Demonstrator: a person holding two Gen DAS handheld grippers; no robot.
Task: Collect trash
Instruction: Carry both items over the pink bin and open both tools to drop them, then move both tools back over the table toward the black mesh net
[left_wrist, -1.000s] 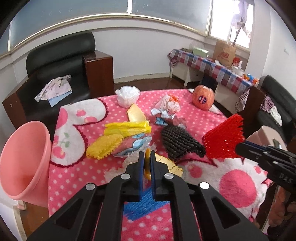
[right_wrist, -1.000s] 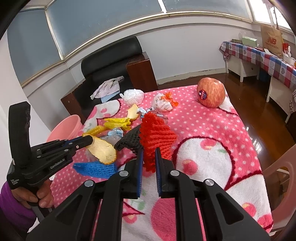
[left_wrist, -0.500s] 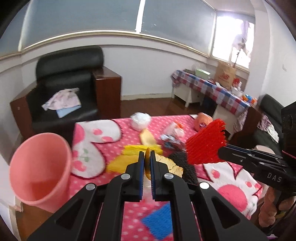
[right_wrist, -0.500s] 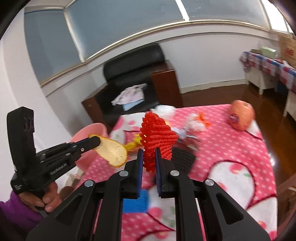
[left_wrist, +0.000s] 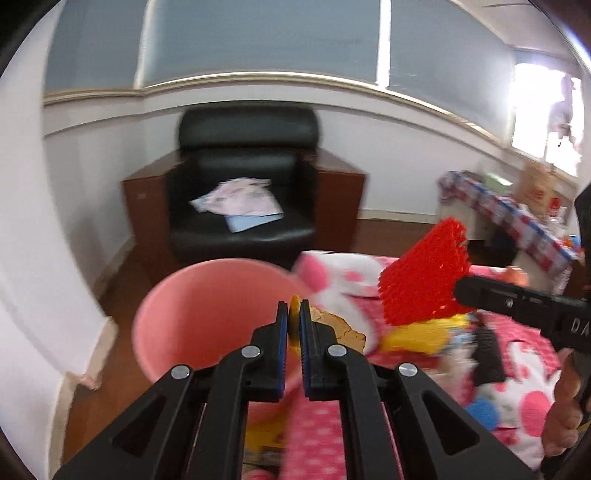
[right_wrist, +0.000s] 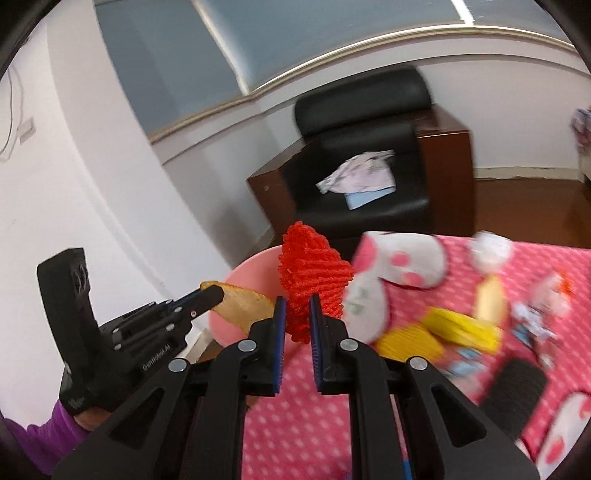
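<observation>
The left gripper (left_wrist: 294, 314) fingers are clenching a yellow peel (left_wrist: 338, 326) over the pink bin (left_wrist: 199, 314); the right gripper (right_wrist: 295, 314) fingers are pinching red foam netting (right_wrist: 314, 273).

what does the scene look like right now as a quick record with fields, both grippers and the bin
left gripper: jaws shut on a yellow-brown peel
right gripper: jaws shut on a red foam net
bin: pink bucket, upright beside the table, mouth open
table: pink dotted cloth, yellow foam net and black foam net lying on it
background: black armchair
</observation>
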